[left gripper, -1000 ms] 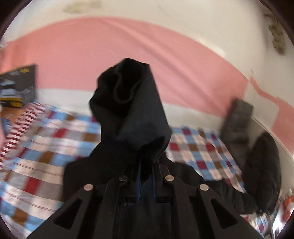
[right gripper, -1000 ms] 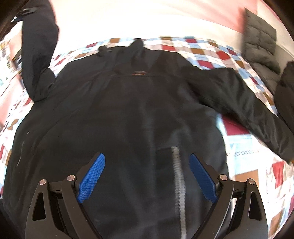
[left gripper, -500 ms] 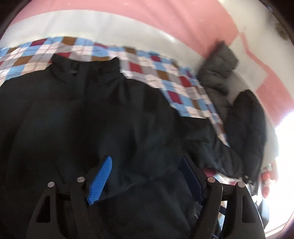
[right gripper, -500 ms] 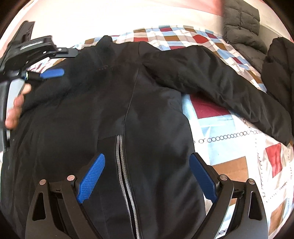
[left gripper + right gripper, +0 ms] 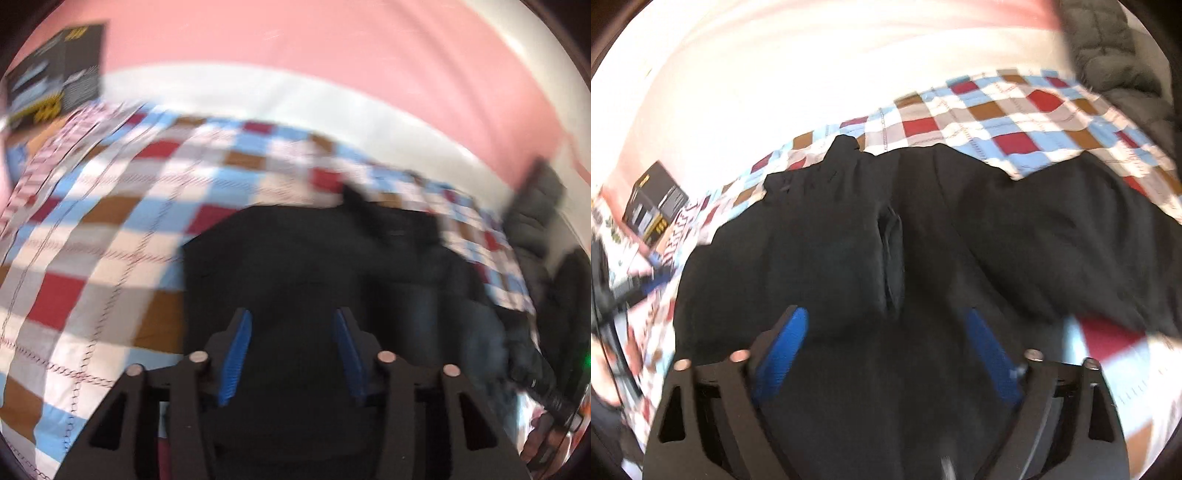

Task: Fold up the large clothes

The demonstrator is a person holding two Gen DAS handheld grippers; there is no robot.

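The checked bedspread [image 5: 110, 229] carries the black jacket [image 5: 1015, 236], which lies spread flat with one sleeve [image 5: 831, 251] folded across its chest. Treat the jacket as soft, bulky and fairly heavy; it will sag and slide when lifted. Take hold at seams, the hem or a cuff [image 5: 892, 254], where layers bunch. Your left gripper [image 5: 291, 354] and right gripper [image 5: 886, 354] both hover over it, jaws spread and empty.

A bed covered by a checked quilt [image 5: 110, 236] of red, blue, brown and white squares carries 1 black jacket [image 5: 831, 258] spread across it, a grey puffer garment [image 5: 1115, 55] at its far edge, and a dark box [image 5: 55, 88] beside the pink wall.
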